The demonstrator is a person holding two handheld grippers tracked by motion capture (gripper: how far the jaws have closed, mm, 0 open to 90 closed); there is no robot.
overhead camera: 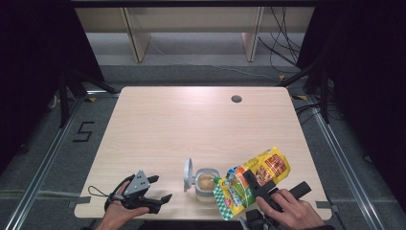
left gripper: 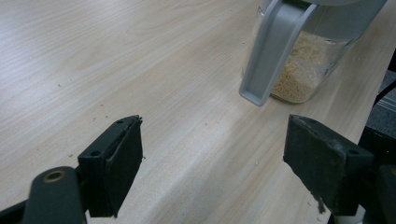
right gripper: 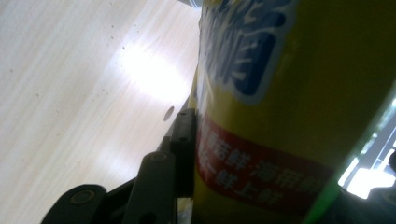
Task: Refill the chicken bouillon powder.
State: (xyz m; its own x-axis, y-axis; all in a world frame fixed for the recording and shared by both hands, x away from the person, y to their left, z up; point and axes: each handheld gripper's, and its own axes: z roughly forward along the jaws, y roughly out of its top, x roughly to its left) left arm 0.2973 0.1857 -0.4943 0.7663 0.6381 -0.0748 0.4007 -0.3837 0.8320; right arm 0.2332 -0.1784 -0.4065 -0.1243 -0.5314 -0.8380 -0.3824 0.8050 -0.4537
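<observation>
Item 1: snack bag (overhead camera: pixel 256 179), yellow/green, clamped betw. your right gripper (overhead camera: pixel 253 184) fingers (right gripper: pixel 183 144), tilted mouth-down over jar – judged pouring pos.
Item 2: clear jar (overhead camera: pixel 207 184) on tabletop (overhead camera: pixel 191 124), lid (overhead camera: pixel 188 173) flipped open, beige granules (left gripper: pixel 299 70) part-filled; just ahead of your left gripper (overhead camera: pixel 155 189) fingers (left gripper: pixel 114 161).
Left fingers apart, nothing betw. them – judged standby to steady jar.

Both forearms come in from the 6 o'clock edge of the high view. The left hand (overhead camera: pixel 117 211) sits low at about 7 o'clock, wrapped around the left gripper (overhead camera: pixel 160 189), which points off toward 3 o'clock with its jaws spread wide and nothing between them. The right hand (overhead camera: pixel 292 206) is down at 5 o'clock, its right gripper (overhead camera: pixel 249 179) aimed toward 11 o'clock, jaws clamped.
</observation>
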